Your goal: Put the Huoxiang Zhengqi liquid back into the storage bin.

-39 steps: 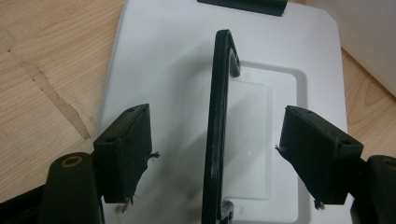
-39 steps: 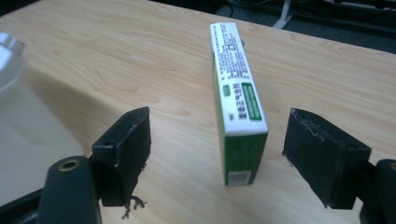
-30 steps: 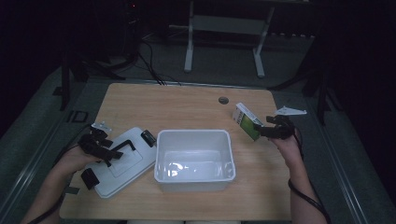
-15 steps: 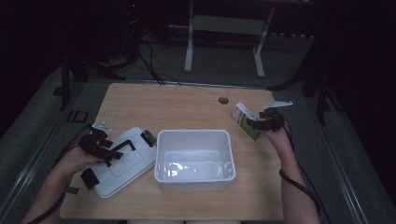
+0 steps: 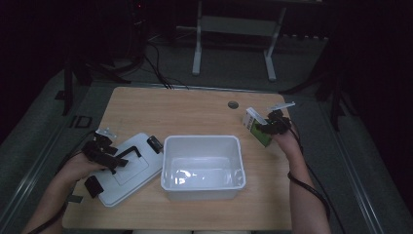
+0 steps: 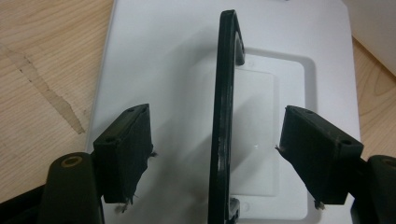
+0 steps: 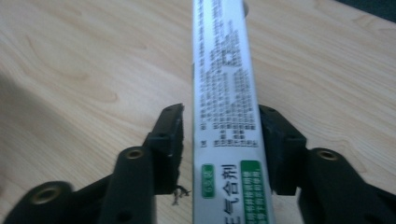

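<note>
My right claw (image 7: 219, 133) straddles a slim box (image 7: 226, 112) that stands at the right side of the tabletop (image 5: 195, 114), just off the far right corner of the open white bin (image 5: 203, 165). In the right gripper view the box shows a narrow white face, densely printed with small dark characters, and lower down a green label with white characters; in the high view the box (image 5: 258, 127) has a white top and a green side and leans slightly. The jaws have just been closing on it: the right pad lies against the box's edge, while a thin gap remains at the left pad, so I do not yet read a firm grip.

My left claw (image 6: 219, 154) hovers over the white lid (image 6: 159, 70), which lies flat on the tabletop to the left of the bin. Its jaws stand wide apart on either side of the lid's black handle (image 6: 223, 112), a slender raised bar, with neither pad touching it. In the high view the left claw (image 5: 104, 153) sits over the lid (image 5: 129, 170).
</note>
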Available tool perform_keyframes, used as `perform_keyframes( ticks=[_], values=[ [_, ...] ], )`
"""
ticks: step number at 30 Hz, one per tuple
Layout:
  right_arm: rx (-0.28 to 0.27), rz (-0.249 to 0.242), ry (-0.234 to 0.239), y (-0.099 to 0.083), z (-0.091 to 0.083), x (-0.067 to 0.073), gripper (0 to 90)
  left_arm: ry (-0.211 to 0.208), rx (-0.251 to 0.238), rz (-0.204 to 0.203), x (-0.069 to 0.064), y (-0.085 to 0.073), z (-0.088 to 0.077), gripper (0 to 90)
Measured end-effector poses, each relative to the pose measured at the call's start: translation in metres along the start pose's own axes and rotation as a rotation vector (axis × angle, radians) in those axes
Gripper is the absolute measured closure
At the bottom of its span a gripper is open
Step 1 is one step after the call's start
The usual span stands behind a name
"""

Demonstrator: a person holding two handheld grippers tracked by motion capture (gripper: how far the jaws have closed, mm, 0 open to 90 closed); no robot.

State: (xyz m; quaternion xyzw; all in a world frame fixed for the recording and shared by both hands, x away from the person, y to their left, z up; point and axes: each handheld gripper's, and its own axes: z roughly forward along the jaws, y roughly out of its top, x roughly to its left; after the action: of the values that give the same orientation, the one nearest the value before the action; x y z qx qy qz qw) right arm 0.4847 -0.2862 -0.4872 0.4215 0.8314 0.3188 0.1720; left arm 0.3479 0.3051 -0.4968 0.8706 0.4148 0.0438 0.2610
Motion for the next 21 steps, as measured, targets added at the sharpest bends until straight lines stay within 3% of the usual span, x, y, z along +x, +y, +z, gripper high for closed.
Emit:
perform_keyframes(
  ticks=[3, 11, 21],
  values=[
    [0.014, -0.016, -0.018, -0.001, 0.003, 0.001, 61.7, -0.006, -0.005, -0.002, 0.000, 0.000, 0.000, 25.3],
    [0.008, -0.030, -0.001, -0.004, -0.003, 0.003, 63.4, 0.002, -0.005, 0.002, -0.001, 0.002, -0.001, 25.3],
    [-0.024, -0.040, 0.024, -0.008, -0.029, 0.007, 63.7, 0.006, -0.010, 0.009, -0.003, 0.003, -0.005, 25.3]
  ],
)
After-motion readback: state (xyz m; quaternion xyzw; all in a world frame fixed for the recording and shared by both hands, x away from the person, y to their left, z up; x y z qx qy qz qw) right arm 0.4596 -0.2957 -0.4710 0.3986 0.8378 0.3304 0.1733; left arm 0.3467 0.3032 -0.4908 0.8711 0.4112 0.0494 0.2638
